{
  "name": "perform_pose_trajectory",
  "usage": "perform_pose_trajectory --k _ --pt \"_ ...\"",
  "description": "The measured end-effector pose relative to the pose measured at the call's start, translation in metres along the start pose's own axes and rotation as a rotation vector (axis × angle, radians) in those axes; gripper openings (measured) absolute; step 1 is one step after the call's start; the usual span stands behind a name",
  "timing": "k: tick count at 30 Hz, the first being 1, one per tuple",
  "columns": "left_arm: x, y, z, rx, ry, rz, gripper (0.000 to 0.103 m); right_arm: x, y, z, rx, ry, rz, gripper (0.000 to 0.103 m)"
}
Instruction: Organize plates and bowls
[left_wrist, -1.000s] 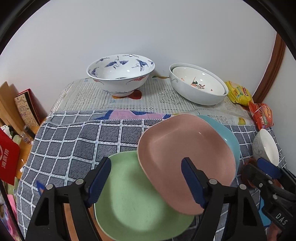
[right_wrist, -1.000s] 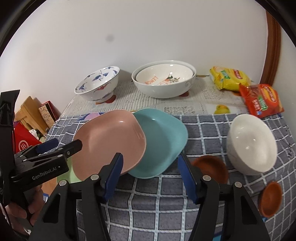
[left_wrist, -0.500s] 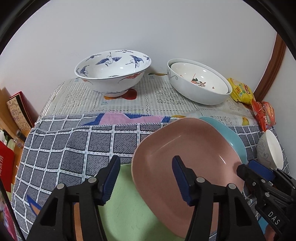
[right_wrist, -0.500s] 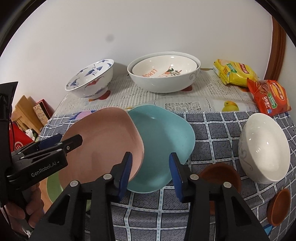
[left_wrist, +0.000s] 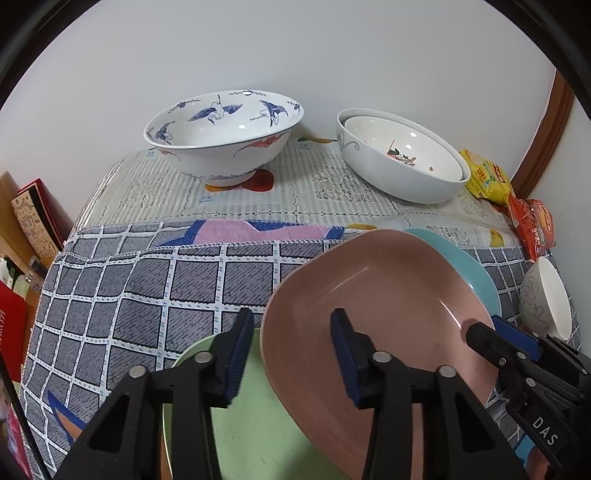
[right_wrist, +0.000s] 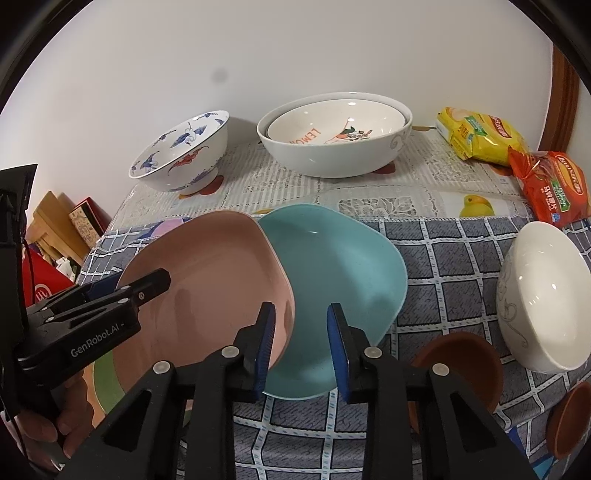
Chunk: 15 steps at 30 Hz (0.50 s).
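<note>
Green plate (left_wrist: 255, 432): we see it lowest, at the near left, under the pink one; we judge it light and stiff.
Left gripper (left_wrist: 290, 356): jaws have just been closing astride the pink rim, pads not yet pressing.
Pink plate (left_wrist: 384, 295): tilted, overlapping the teal; smooth, likely slippery, so we take its rim.
Teal plate (right_wrist: 332, 280): lying on the checked cloth (right_wrist: 443, 266).
Right gripper (right_wrist: 301, 345): jaws closing around the teal plate's near edge, not yet clamped.

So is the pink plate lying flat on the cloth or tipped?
Tipped. The pink plate rests one edge on the teal plate and overlaps the green plate, so it slants instead of lying flat.
</note>
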<state>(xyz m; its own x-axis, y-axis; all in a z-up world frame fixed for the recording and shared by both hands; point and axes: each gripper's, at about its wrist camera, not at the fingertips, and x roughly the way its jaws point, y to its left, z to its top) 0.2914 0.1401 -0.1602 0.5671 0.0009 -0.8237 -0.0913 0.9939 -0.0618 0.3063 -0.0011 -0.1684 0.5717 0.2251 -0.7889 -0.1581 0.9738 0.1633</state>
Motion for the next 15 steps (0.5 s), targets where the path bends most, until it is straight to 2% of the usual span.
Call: perform_pose_trajectory --k 4,7,12,15 --pt "0.002 -0.001 0.000 0.000 0.001 0.005 0.033 0.006 0.002 0.000 -0.001 0.024 0.025 0.017" --pt "0.003 -0.002 0.000 0.004 0.001 0.003 0.027 0.007 0.003 -0.001 0.001 0.033 0.039 0.013" --pt "-0.002 -0.002 -0.001 -0.006 -0.001 0.000 0.017 0.003 0.002 -0.003 0.008 0.035 0.024 0.012" --pt "-0.009 -0.002 -0.003 -0.007 -0.009 -0.008 0.016 -0.002 0.001 -0.006 0.019 0.032 0.027 0.012"
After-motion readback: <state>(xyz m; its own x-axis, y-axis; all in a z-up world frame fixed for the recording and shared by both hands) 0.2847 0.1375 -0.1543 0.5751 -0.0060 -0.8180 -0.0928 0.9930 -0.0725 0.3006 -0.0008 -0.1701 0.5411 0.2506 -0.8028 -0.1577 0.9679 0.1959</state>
